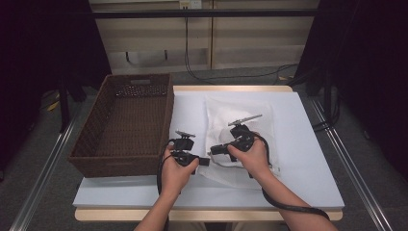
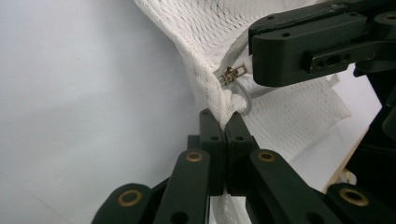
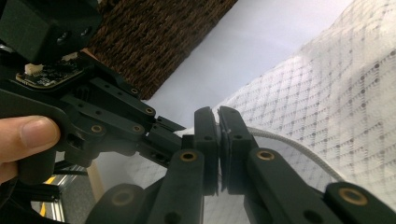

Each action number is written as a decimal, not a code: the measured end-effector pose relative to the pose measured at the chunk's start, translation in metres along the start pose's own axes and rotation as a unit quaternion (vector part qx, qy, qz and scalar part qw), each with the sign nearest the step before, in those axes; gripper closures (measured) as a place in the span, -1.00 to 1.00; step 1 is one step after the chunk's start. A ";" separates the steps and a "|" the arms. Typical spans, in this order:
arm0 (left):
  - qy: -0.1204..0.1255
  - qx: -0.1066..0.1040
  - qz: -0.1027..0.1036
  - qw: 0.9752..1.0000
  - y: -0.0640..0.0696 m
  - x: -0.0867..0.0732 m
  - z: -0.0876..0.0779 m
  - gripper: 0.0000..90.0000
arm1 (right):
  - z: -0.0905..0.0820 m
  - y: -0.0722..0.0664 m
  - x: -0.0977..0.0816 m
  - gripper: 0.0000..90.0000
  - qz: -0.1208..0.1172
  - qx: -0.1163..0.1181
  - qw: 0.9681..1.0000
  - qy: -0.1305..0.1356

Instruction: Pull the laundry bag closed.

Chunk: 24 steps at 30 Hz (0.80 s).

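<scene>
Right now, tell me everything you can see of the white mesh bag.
The white mesh bag is soft netted fabric, lying crumpled on the white table top, right of the wicker basket. A zipper with a small brass slider runs along its near edge. The left gripper pinches a fold beside the slider; the right gripper is clamped on the zipper edge.

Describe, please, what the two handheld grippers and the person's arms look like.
The left gripper and right gripper are black, with jointed jaw links on brass-coloured pivots. Each carries a small grey plate on top and trails a thick black cable. The forearms are bare, without sleeves.
</scene>
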<state>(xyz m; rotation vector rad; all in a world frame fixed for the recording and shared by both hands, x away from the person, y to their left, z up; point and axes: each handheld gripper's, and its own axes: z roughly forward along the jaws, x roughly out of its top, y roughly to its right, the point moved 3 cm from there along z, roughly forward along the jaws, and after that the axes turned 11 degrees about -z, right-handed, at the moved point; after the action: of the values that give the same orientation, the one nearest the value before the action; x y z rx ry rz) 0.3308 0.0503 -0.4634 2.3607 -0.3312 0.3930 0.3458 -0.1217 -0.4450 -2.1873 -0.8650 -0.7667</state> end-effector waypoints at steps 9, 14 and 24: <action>-0.004 -0.016 -0.009 1.000 0.002 0.004 -0.006 0.58 | -0.002 0.001 0.000 0.93 -0.001 0.002 1.000 0.008; -0.001 -0.014 -0.011 1.000 0.001 0.008 -0.008 0.47 | -0.004 0.001 0.000 0.93 -0.001 0.001 1.000 0.012; -0.007 -0.041 -0.026 0.999 0.002 0.011 -0.001 0.58 | -0.005 0.001 0.000 0.93 -0.005 0.000 1.000 0.011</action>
<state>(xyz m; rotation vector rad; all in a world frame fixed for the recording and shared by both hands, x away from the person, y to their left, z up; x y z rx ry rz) 0.3398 0.0484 -0.4580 2.2877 -0.2868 0.3329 0.3450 -0.1261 -0.4422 -2.1734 -0.8654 -0.7936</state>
